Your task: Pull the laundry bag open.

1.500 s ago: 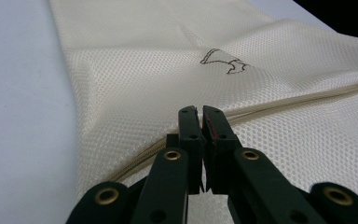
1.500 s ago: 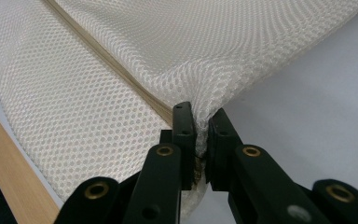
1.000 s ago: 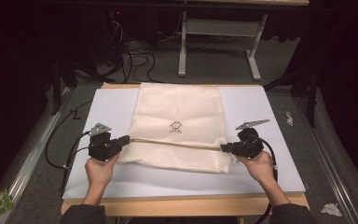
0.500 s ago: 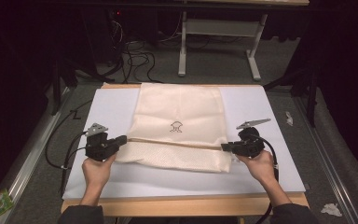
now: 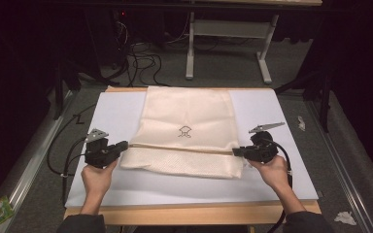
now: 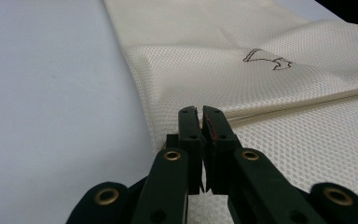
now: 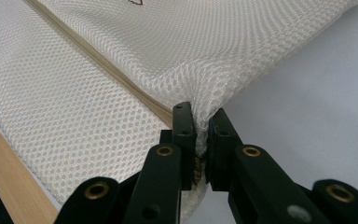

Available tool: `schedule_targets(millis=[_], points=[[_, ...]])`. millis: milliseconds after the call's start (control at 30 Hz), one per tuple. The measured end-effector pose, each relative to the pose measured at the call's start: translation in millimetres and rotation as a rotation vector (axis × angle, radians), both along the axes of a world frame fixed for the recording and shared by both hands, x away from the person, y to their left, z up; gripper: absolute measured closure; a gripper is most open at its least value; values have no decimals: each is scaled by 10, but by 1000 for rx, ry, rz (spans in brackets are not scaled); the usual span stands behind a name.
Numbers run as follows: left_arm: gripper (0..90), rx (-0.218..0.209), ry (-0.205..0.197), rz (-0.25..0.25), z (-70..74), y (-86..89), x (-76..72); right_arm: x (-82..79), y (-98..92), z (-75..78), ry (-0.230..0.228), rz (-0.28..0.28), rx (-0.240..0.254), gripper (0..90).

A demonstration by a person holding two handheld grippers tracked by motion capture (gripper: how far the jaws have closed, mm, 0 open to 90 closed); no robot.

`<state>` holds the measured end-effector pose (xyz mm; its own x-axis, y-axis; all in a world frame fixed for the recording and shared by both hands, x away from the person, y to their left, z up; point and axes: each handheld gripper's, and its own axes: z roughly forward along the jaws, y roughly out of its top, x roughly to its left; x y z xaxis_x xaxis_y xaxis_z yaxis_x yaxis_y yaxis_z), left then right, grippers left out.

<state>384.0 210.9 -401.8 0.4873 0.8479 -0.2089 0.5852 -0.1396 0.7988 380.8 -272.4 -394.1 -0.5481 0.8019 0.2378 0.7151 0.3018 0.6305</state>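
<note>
So the white sheet (image 5: 281, 174) is covering my wooden table (image 5: 189, 213), and the cream mesh bag (image 5: 189, 116) is lying flat in the middle of it, near end folded over. My right gripper (image 5: 236, 152) is pinching the bag's right fold corner. My left gripper (image 5: 124, 145) is sitting clenched at the left edge; its view isn't showing any mesh caught between the jaws. Only up close am I seeing the honeycomb weave (image 7: 74, 107); the little logo (image 6: 266, 59) shows too.

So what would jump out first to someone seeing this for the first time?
The cream mesh bag, lying mid-table on the white sheet, its near part folded up over itself. Next, the left hand-held gripper and right hand-held gripper, each at one end of the fold. The right one is pinching the mesh edge.
</note>
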Motion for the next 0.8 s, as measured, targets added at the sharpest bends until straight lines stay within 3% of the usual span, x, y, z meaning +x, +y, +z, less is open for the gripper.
schedule_targets(millis=[800], points=[[873, 8, 14, 10, -53, 48, 11, 24, -20, 61, -10, 1, 7, 857]])
